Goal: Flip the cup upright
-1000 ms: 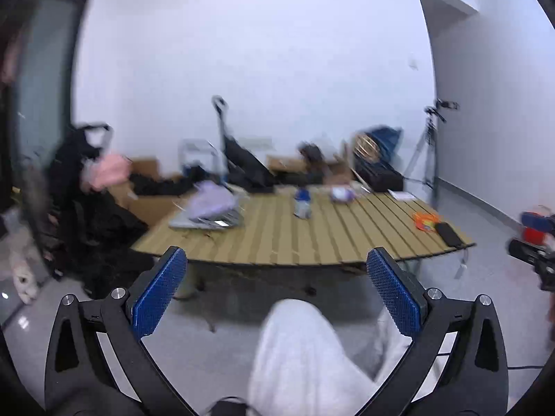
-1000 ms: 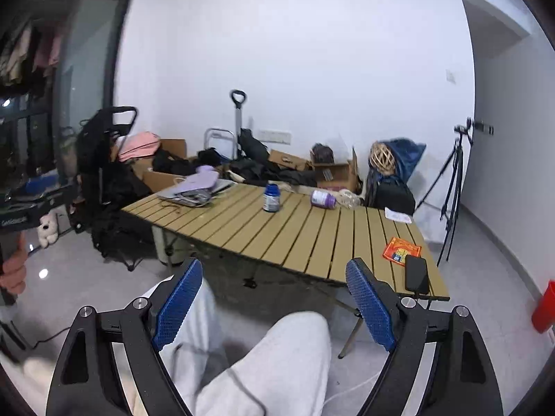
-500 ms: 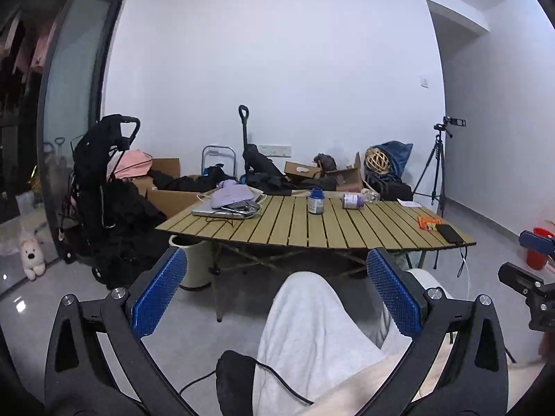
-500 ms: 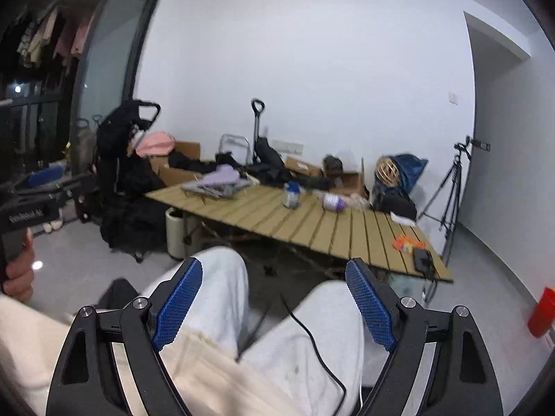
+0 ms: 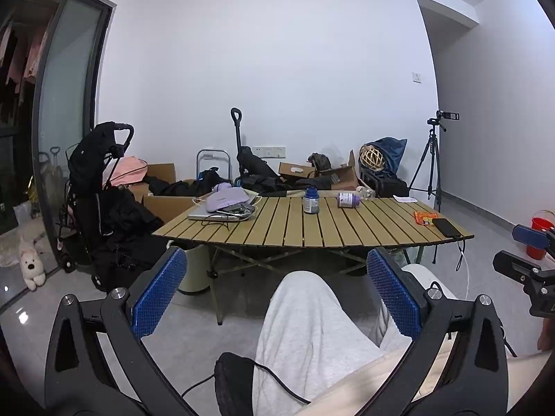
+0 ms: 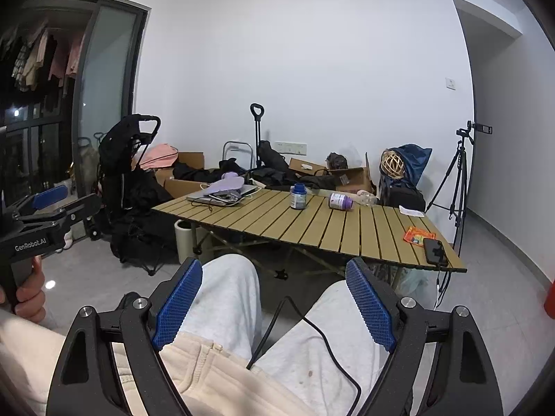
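Note:
A purple-labelled container (image 5: 348, 199) lies on its side on the far part of the slatted wooden table (image 5: 347, 232); it also shows in the right wrist view (image 6: 340, 201). A blue-capped jar (image 5: 310, 200) stands upright beside it, seen too in the right wrist view (image 6: 298, 197). My left gripper (image 5: 275, 293) is open and empty, held low over the person's lap, well short of the table. My right gripper (image 6: 274, 306) is open and empty, also over the lap.
A laptop with purple cloth (image 5: 225, 204) sits on the table's left. A phone (image 5: 446, 227) and an orange packet (image 5: 426, 217) lie at its right edge. A black stroller (image 5: 100, 194), boxes, bags and a tripod (image 5: 432, 163) surround the table. A red bucket (image 5: 541, 232) stands right.
Both grippers have pulled back and lower, away from the table, so the person's legs and lap fill more of the view. Both stay open.

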### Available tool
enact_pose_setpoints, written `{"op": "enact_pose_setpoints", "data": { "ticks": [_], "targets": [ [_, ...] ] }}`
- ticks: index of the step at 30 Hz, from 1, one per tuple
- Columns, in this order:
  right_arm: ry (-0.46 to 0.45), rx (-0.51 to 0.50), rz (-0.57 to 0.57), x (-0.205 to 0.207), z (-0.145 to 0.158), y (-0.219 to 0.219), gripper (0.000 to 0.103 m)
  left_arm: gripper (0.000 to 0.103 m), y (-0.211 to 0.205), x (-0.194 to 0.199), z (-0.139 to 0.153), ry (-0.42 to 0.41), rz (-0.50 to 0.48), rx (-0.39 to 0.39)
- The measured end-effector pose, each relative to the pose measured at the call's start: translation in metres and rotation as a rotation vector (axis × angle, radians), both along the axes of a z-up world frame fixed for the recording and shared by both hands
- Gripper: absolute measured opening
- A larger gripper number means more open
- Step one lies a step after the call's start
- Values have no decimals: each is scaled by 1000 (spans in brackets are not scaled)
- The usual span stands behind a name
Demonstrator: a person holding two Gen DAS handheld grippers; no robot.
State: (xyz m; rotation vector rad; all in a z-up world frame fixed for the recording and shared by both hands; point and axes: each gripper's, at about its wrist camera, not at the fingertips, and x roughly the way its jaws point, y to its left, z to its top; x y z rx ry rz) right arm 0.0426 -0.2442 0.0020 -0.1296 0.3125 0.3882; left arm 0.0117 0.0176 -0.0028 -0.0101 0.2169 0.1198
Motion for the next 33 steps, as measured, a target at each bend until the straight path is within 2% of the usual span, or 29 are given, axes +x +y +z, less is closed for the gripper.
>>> {"op": "enact_pose_setpoints", "data": {
  "ticks": [33],
  "targets": [
    [6,5,1,-1,-2,4,89,103,-7,-3,2,-8,-11,5]
  ]
}}
